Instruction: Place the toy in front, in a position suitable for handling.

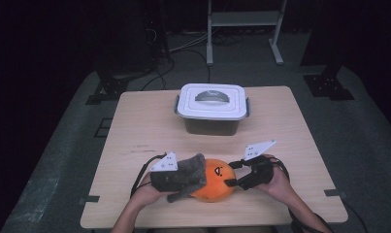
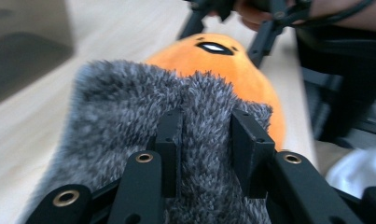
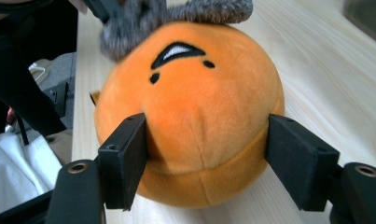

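Near you, at the table's (image 1: 135, 121) front edge, the orange plush toy (image 1: 213, 180) lies soft and light. Your left gripper (image 2: 205, 135) pinches its grey fuzzy cover (image 2: 129, 107); your right gripper (image 3: 206, 154) squeezes the round body. Grip deep, since plush gives. Farther off stands the lidded box (image 1: 212, 108).

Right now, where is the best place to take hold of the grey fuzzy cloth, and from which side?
Best at its loose edge on the person's left, away from the orange plush toy. The grey fuzzy cloth drapes over that end of the toy, so it bunches into a fold that narrow jaws can pinch. The left gripper already pinches such a fold from that side.
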{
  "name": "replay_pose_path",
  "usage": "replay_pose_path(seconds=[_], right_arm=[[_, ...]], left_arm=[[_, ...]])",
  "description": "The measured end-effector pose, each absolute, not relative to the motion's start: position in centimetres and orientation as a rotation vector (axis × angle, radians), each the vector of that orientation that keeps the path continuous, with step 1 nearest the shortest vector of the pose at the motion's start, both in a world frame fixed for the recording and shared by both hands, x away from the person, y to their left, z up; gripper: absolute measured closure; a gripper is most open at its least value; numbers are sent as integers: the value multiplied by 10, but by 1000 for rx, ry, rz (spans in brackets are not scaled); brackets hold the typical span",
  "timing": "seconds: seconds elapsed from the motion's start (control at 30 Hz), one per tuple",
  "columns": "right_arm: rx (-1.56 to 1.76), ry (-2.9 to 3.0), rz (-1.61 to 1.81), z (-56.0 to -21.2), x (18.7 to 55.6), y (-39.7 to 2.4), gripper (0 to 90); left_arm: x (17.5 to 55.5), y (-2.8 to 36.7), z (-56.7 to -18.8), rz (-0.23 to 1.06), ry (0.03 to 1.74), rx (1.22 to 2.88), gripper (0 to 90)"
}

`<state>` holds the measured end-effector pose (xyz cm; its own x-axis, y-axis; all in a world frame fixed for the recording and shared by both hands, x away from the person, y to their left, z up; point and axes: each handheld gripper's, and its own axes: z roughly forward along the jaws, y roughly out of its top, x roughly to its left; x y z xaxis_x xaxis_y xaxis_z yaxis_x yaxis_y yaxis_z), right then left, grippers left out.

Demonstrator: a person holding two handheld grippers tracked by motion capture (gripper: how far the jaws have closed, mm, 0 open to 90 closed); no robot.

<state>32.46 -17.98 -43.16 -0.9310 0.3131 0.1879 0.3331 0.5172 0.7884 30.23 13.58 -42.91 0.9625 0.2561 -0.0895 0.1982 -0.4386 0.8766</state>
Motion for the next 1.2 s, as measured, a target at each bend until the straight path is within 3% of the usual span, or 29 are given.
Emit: replay_pose_path(seconds=[0.33, 0.53, 0.9, 1.0, 1.2], right_arm=[[-497, -2787, -1405, -434, 319, -180, 351], [-422, -2849, -1403, -433, 315, -178, 353], [-443, -2770, -1444, -428, 313, -174, 284], [-423, -2805, -1423, -430, 311, -171, 337], [-379, -2834, -1420, -432, 310, -174, 357]], left_arm=[[309, 150, -429, 104, 370, 2075, 672], [309, 148, -426, 71, 376, 1983, 679], [305, 140, -427, 5, 333, 2008, 680], [308, 145, -427, 58, 359, 2017, 696], [315, 156, -430, 110, 443, 2029, 706]])
